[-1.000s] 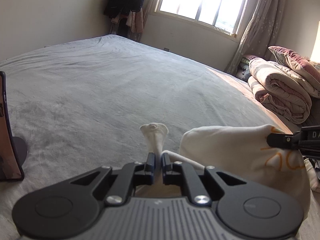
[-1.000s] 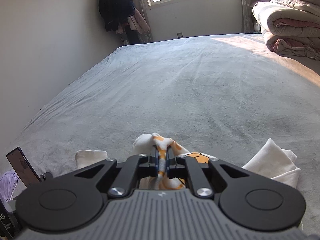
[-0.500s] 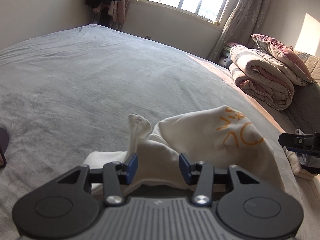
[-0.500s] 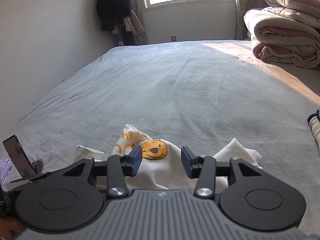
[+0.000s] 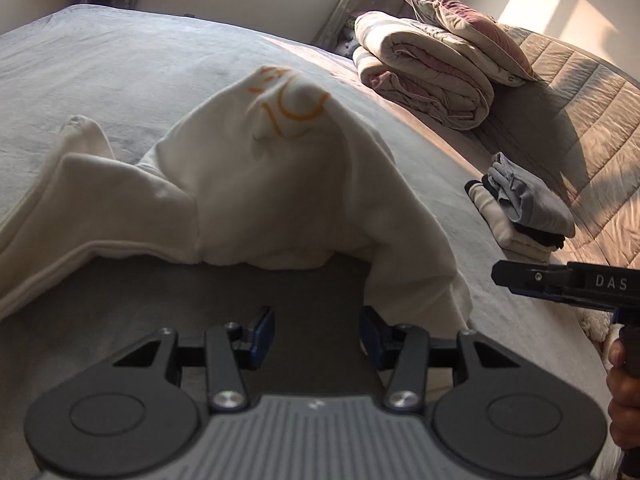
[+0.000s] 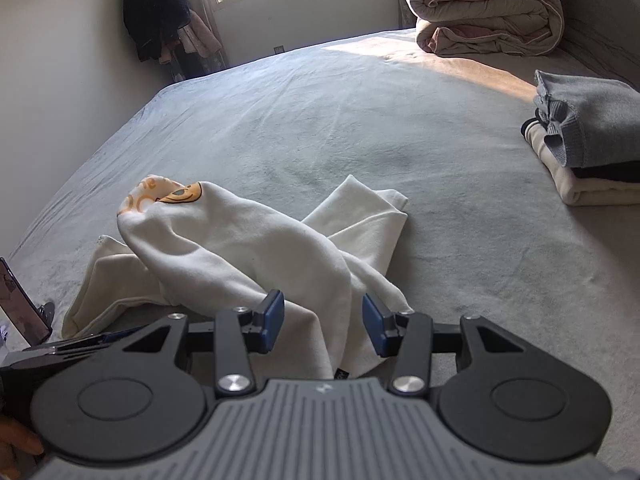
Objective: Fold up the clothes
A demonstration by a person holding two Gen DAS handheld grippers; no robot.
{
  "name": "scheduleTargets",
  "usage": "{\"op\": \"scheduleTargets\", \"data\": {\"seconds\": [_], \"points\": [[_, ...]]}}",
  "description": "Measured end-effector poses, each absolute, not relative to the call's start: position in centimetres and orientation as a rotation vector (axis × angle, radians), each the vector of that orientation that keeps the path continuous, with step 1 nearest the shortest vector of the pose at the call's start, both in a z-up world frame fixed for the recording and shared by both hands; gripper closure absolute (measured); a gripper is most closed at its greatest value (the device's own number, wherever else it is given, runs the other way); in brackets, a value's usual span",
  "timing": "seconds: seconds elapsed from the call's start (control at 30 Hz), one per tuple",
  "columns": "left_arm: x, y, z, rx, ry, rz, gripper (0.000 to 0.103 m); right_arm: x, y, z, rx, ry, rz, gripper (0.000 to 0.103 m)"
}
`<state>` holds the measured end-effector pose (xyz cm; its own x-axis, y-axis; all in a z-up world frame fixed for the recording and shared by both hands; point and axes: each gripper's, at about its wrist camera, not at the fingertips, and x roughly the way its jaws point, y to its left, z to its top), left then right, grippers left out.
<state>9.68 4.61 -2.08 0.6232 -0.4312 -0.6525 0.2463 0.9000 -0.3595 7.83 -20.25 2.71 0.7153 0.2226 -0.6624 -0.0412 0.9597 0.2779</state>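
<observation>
The white shirt (image 6: 256, 256) lies bunched on the bed (image 6: 360, 128), and both the left claw (image 5: 316, 334) and right claw (image 6: 322, 326) stand apart and empty, so each should pinch one edge and pull it flat first.

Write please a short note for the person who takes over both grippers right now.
Left gripper: open, nothing between the pads.
Right gripper: open, white cloth lies between the pads, not pinched.
White garment: rumpled heap on the grey bed, not folded.
Done: folded pile sits at the right.
Left: spread the garment flat, fold it, add it to the pile.
</observation>
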Motion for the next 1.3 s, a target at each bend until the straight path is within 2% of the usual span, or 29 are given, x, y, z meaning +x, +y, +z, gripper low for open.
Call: {"op": "scheduleTargets", "data": {"seconds": [0.23, 0.37, 0.47, 0.57, 0.6, 0.63, 0.67, 0.8, 1.1, 1.3], "points": [[9.6, 1.5, -3.8, -0.276, 0.813, -0.499, 0.056, 8.9, -22.8, 0.1, 0.316, 0.817, 0.102, 0.055], [9.3, 0.1, -5.0, -0.249, 0.810, -0.479, 0.059, 9.9, -23.7, -1.7, 0.272, 0.837, 0.085, 0.055], [8.9, -0.3, -5.6, -0.249, 0.792, -0.474, 0.075, 10.7, -24.4, -2.9, 0.294, 0.854, 0.108, 0.055], [8.6, -0.3, -5.3, -0.247, 0.772, -0.453, 0.100, 11.2, -24.8, -3.7, 0.342, 0.862, 0.157, 0.055], [8.5, -0.3, -5.2, -0.249, 0.765, -0.446, 0.100, 11.3, -24.6, -3.8, 0.338, 0.869, 0.169, 0.059], [8.3, -0.1, -5.0, -0.261, 0.763, -0.431, 0.100, 11.4, -24.4, -3.9, 0.327, 0.875, 0.180, 0.068], [8.1, 0.0, -4.8, -0.273, 0.762, -0.415, 0.100, 11.5, -24.2, -3.9, 0.316, 0.875, 0.191, 0.086], [6.4, 0.7, -3.7, -0.315, 0.752, -0.371, 0.101, 10.9, -23.6, -2.3, 0.299, 0.833, 0.218, 0.090], [1.7, 2.4, 1.3, -0.253, 0.703, -0.313, 0.101, 7.5, -23.0, 1.2, 0.372, 0.749, 0.292, 0.091], [-1.2, 4.3, 3.7, -0.255, 0.720, -0.265, 0.101, 5.5, -22.2, 2.4, 0.401, 0.839, 0.358, 0.092]]}}
